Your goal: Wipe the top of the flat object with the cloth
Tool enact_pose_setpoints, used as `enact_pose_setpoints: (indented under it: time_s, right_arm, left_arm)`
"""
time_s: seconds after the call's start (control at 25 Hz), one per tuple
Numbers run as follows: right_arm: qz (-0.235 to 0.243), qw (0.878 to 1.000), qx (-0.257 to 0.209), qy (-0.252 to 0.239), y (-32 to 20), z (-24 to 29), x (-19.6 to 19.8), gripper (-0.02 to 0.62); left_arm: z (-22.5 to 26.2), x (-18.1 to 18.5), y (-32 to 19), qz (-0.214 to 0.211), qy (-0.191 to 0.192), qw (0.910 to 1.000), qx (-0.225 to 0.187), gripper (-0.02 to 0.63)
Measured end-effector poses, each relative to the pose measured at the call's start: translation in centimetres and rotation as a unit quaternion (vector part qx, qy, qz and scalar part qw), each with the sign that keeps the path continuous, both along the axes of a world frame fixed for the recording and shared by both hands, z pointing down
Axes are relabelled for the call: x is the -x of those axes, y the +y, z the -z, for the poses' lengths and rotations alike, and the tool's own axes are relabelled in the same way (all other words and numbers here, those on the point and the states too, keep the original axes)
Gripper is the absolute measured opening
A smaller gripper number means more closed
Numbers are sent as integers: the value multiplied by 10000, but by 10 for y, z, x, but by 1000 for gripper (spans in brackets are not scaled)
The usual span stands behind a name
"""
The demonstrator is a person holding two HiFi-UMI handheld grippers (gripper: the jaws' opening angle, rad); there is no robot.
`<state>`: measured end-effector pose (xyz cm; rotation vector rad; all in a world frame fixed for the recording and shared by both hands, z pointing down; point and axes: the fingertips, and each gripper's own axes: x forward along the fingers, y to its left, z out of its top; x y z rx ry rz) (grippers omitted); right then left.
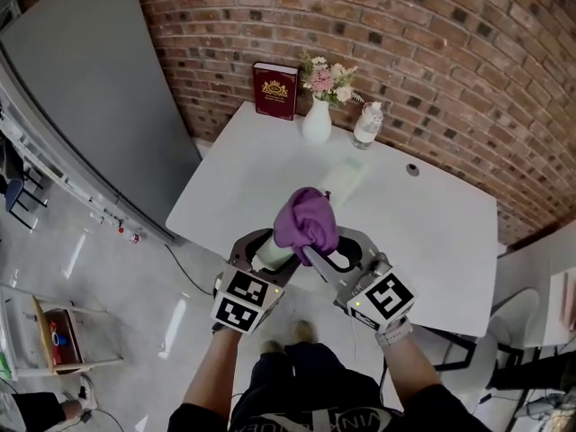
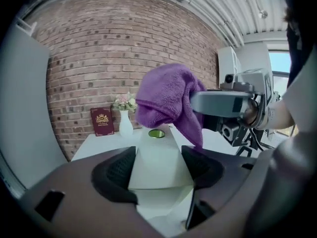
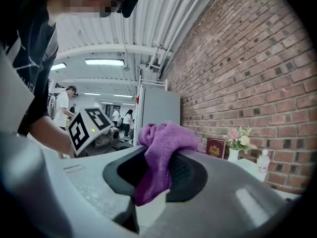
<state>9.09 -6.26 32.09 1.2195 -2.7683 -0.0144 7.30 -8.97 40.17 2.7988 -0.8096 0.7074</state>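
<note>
While our left gripper (image 1: 263,252) clamps the pale green flat slab (image 2: 159,165) above the white table's (image 1: 261,174) near edge, we should press the purple fleecy cloth (image 1: 309,219), pinched in our right gripper (image 3: 157,155), flat along its top.

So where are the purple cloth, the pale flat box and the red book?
purple cloth (image 1: 308,219), head view, middle of the bunched fabric.
pale flat box (image 2: 159,162), left gripper view, its top face.
red book (image 1: 275,90), head view, front cover.
</note>
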Motion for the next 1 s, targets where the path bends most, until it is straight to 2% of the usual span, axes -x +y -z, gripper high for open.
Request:
enact_pose_setpoints:
  time_s: [0.12,0.24,0.48,0.64,0.8,1.0]
  right_arm:
    - [513,9984,206,134,5,-7,19,97]
    - [680,9960,431,399,2,-21,26,97]
    - [315,9945,603,802,-22,-42,-13,97]
    - [-29,9946,583,859,-43,-46,-44,97]
    - [-495,9941,612,745,-68,-49,-79,97]
    - [-927,9893,524,999,-95,-50,-109,97]
  left_arm:
    - [0,-1,1,-76,-109,9999,-78,287]
    - [0,0,4,-139,-253,9994,-213,287]
    - [-1,16,12,-204,-559,9967,-556,287]
    - [-3,35,18,-241,-727,9953,-597,287]
    - [-4,54,19,-243,-701,9955,-589,287]
    - [-3,68,21,-109,-742,9949,-674,287]
